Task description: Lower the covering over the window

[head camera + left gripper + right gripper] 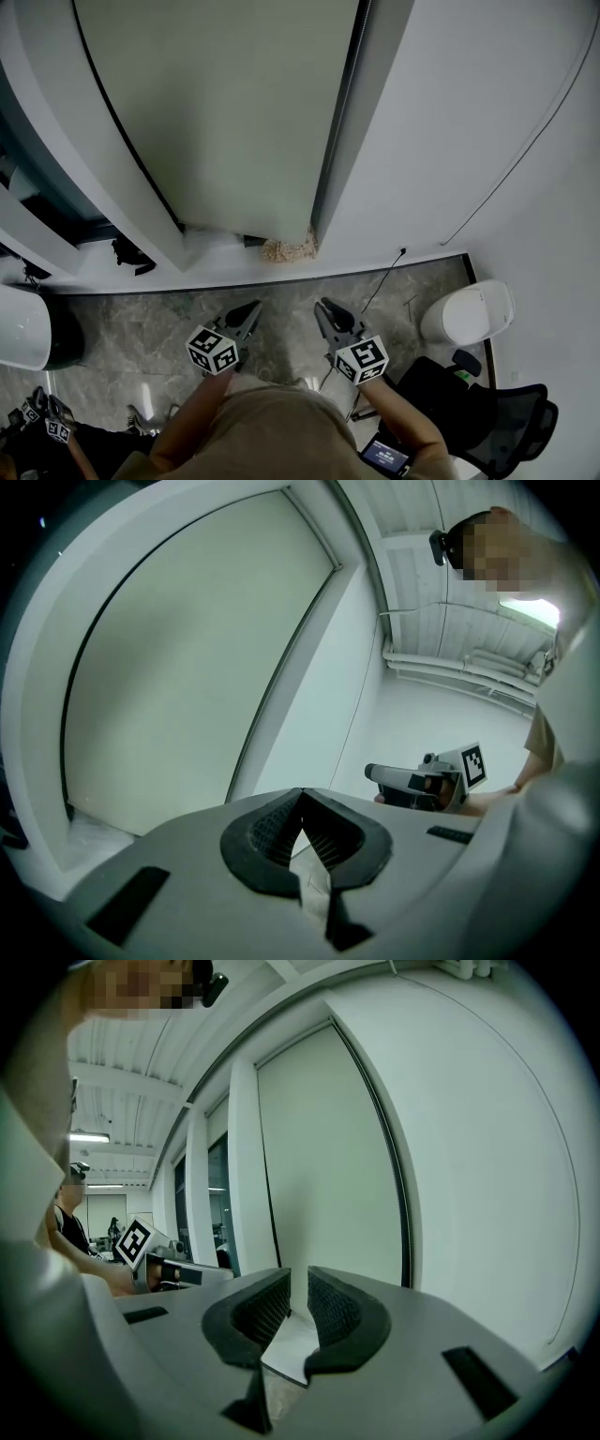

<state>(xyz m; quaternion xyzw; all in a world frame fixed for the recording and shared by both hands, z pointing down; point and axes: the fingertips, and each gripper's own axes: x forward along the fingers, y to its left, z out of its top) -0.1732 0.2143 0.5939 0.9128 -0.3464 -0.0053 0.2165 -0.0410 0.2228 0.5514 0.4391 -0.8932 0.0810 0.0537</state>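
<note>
Blind (225, 112): I see it lowered;
Left gripper (251, 307): jaws together, empty;
Right gripper (325, 305): jaws slightly apart, empty

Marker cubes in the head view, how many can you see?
4. One cube on the left gripper, one on the right gripper, two small ones at bottom left. Others may be hidden outside the frame.
</note>
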